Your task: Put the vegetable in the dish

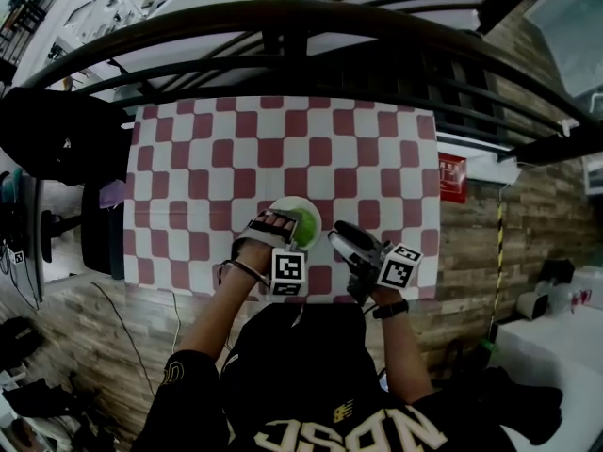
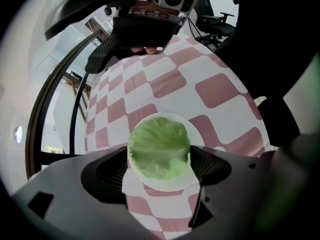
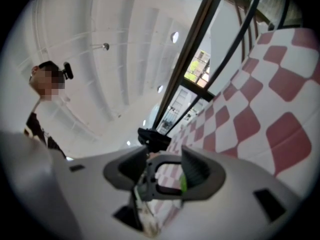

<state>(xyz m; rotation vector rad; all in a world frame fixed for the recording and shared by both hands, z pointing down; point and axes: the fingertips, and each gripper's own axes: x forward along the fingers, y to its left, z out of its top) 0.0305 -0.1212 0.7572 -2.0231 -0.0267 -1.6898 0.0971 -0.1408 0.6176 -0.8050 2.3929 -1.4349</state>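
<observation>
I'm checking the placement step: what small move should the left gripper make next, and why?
Probably open the left gripper a little. Its jaws press on both sides of the green leafy vegetable, which is centred over the white dish and seems to sit low inside its rim. Letting go should leave it in the dish.

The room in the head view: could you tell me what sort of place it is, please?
Probably an office or lab workspace rather than a kitchen: an office chair stands beyond the checked tablecloth, on a wood-plank floor.
</observation>
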